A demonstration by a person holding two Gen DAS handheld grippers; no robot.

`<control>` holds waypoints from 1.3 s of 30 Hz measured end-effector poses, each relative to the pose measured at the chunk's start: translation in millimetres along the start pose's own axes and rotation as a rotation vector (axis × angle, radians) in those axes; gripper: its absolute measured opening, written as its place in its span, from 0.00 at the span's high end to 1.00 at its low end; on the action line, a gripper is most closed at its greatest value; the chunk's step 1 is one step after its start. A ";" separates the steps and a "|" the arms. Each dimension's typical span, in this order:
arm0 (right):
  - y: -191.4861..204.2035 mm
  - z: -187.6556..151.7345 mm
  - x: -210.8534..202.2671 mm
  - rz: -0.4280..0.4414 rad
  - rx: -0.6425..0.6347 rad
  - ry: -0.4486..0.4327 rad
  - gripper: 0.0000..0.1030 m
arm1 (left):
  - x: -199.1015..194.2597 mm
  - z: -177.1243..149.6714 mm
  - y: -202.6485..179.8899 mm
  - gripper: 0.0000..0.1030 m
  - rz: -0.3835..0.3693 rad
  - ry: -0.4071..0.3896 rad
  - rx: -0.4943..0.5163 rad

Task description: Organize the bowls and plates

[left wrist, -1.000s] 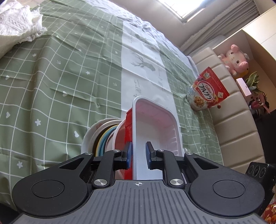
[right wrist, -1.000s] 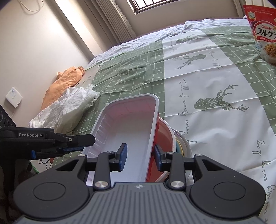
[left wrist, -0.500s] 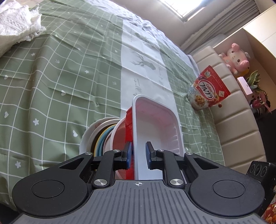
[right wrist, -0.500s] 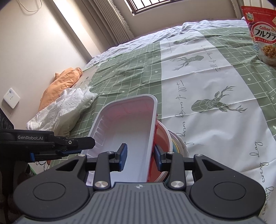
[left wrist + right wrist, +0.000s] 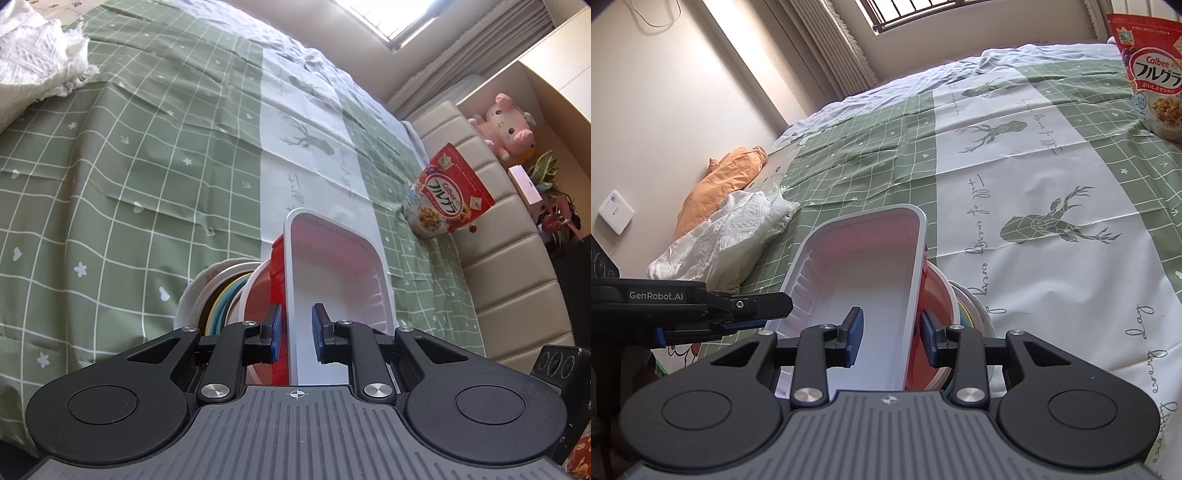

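Note:
A white rectangular tray (image 5: 332,266) (image 5: 857,266) sits nested in a red container (image 5: 277,266) (image 5: 929,291). Both rest on a white bowl and a stack of coloured plates (image 5: 218,291) (image 5: 971,306) over the green checked bedcover (image 5: 110,166). My left gripper (image 5: 297,330) is shut on the tray's left wall, one pad inside the tray and one against the red container. My right gripper (image 5: 892,338) is shut on the opposite wall in the same way. The left gripper (image 5: 772,312) also shows at the tray's far side in the right wrist view. Whether the stack touches the bed is hidden.
A red cereal bag (image 5: 447,195) (image 5: 1152,74) stands by the padded headboard (image 5: 498,258). A white knitted cloth (image 5: 33,66) (image 5: 720,240) and an orange cloth (image 5: 720,181) lie at the bed's other edge. A pink plush toy (image 5: 506,125) sits above the headboard.

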State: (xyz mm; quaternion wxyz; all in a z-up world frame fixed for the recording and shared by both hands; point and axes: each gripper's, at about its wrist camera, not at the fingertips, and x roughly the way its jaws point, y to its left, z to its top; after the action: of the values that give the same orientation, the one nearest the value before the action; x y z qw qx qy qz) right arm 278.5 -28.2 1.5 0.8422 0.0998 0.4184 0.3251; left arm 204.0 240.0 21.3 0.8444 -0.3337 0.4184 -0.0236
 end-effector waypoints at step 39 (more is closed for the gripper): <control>14.9 -225.6 -139.8 -0.089 -0.113 -0.096 0.31 | -88.0 -292.5 -69.5 0.84 0.318 -0.298 0.408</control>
State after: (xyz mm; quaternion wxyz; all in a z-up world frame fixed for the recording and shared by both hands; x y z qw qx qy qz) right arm 36.6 -128.4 -44.6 0.8792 0.0490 0.3626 0.3051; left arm -47.7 55.1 -2.4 0.9393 -0.0871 0.3234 0.0748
